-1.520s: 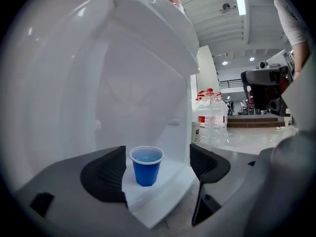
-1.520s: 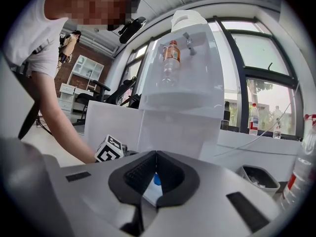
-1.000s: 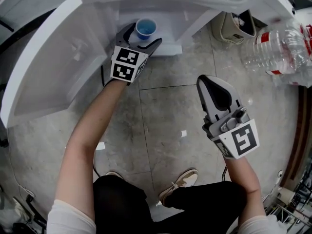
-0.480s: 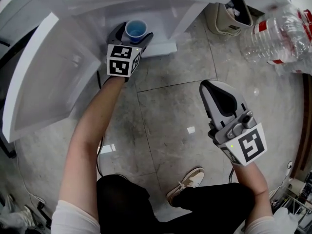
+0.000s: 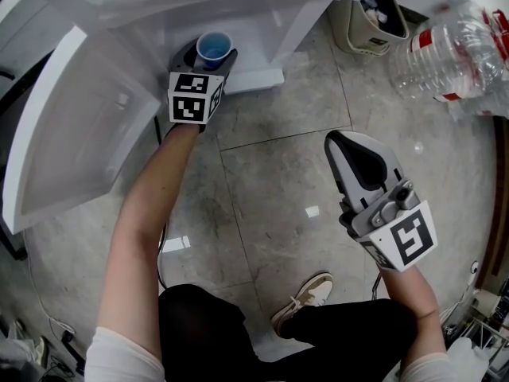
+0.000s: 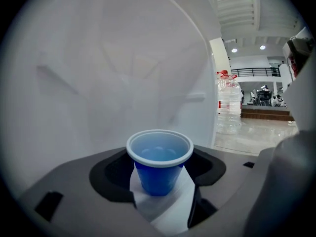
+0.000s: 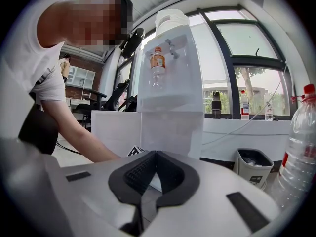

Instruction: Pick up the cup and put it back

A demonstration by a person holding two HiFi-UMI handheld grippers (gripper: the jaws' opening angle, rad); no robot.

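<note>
Jaws of left gripper [image 5: 210,56] have just closed onto blue cup [image 6: 159,174].

**Colours and patterns**

Cup [image 6: 159,164]: blue wall, white rim, paler blue inside.
Dispenser [image 7: 170,83]: white all over.
My right gripper [image 7: 155,153]: pale grey shell. The pads [image 7: 137,177] are black and ribbed. Its cube [image 5: 400,241] is white with black square markings.
Floor [image 5: 278,181]: grey tiles with cloudy marbling and darker joints.
Bin [image 5: 372,18]: beige outside, dark inside.
Bottle [image 5: 445,54]: clear, with a red-and-white label.
Trousers [image 5: 207,333]: black.
Shoe [image 5: 302,297]: beige.
</note>
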